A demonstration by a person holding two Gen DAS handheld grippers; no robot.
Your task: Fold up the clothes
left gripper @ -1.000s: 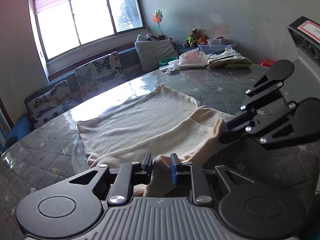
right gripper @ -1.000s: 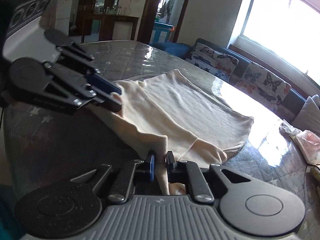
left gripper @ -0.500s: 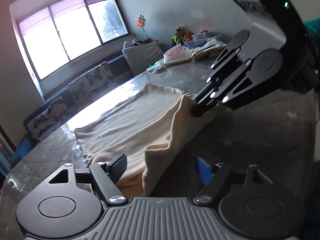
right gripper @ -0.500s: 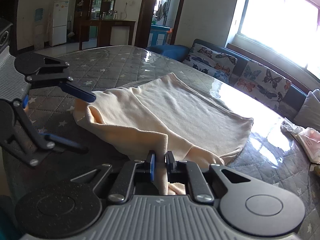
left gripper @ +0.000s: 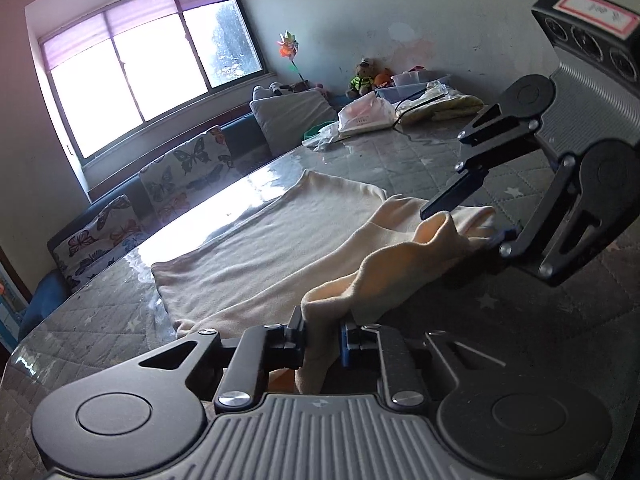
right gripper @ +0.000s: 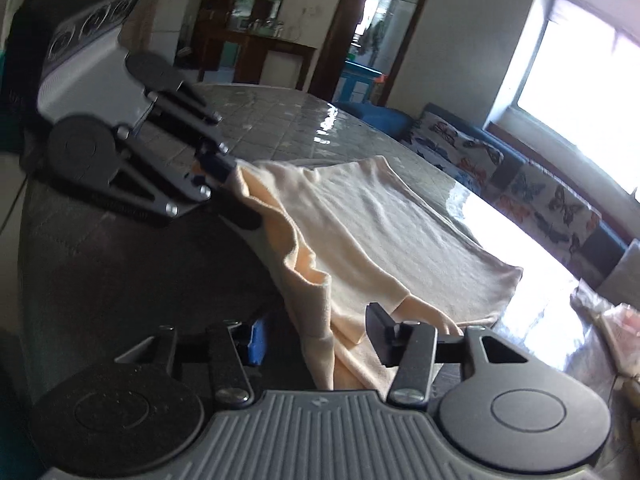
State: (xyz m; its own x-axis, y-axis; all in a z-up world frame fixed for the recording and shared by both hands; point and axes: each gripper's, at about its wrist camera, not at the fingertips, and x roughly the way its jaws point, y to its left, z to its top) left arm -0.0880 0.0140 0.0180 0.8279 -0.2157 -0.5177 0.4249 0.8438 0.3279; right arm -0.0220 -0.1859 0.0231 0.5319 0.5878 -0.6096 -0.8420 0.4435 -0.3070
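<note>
A cream garment (left gripper: 272, 256) lies spread on the grey quilted table (left gripper: 400, 160), its near edge lifted into a fold. My left gripper (left gripper: 323, 338) is shut on that near edge. It also shows in the right wrist view (right gripper: 218, 172), pinching the cloth (right gripper: 376, 224) at the left. My right gripper (right gripper: 316, 338) is open, its fingers standing wide on either side of the hanging edge. In the left wrist view it (left gripper: 464, 220) reaches in from the right with the cloth between its open fingers.
A sofa with butterfly cushions (left gripper: 180, 172) runs under the window. Bags, a plastic box and stuffed toys (left gripper: 384, 108) sit at the table's far end. A doorway and cabinet (right gripper: 280, 40) lie beyond the table in the right wrist view.
My left gripper, open half a second ago, has shut on the cloth's near edge again. My right gripper, shut on the cloth until then, has opened wide.
</note>
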